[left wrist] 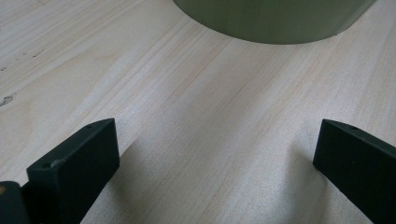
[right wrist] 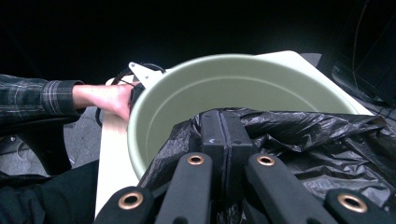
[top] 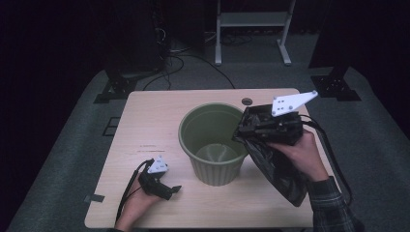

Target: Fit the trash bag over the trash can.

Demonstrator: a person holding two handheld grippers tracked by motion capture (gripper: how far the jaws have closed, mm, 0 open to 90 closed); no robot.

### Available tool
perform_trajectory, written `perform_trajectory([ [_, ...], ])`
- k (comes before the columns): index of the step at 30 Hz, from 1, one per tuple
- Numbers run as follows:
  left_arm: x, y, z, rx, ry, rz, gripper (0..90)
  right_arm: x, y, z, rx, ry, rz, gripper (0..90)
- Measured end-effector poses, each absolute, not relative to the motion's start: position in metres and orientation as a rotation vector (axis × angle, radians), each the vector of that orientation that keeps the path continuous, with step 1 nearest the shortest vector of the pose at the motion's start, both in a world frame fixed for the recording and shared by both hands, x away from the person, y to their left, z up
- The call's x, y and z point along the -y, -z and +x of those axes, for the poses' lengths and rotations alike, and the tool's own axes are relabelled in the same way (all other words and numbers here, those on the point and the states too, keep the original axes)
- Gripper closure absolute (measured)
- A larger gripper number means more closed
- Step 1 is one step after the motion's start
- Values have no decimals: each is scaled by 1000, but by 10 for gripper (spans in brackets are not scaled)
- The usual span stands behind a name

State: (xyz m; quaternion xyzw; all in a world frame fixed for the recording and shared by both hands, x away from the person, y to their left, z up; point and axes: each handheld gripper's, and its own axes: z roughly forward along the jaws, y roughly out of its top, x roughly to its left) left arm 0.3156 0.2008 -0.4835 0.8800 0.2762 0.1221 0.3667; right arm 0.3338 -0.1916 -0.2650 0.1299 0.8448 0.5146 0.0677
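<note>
A round, pale green plastic bin [top: 212, 145] with a ribbed outer wall and smooth inside stands at the centre of a light wooden table [top: 145, 121] in the high view. At right of centre, the right gripper [top: 246, 126] is clenched on a crinkled, glossy black plastic bag [top: 278, 169], held at the bin's right rim; the bag hangs down past the table's lower right, its lower end lost against a plaid sleeve [top: 333, 203]. In the right gripper view the jaws meet tight on the bag's edge, film bunched around them. At lower left, the left gripper [top: 175, 189] rests on the tabletop near the bin's base, jaws spread wide with only bare wood grain between them. The dark surroundings are hard to make out.
</note>
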Motion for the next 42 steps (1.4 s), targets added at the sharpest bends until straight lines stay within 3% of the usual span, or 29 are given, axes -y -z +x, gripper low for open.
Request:
perform_trajectory([
  [20,-201,484,316,-710,-314,2261,0,107,243,364,-2637,-1575,266,896],
  [33,-201,483,315,-712,-313,2261,0,49,239,363,-2695,-1587,150,896],
  [42,-201,484,315,-711,-316,2261,0,50,244,362,-2708,-1515,176,893],
])
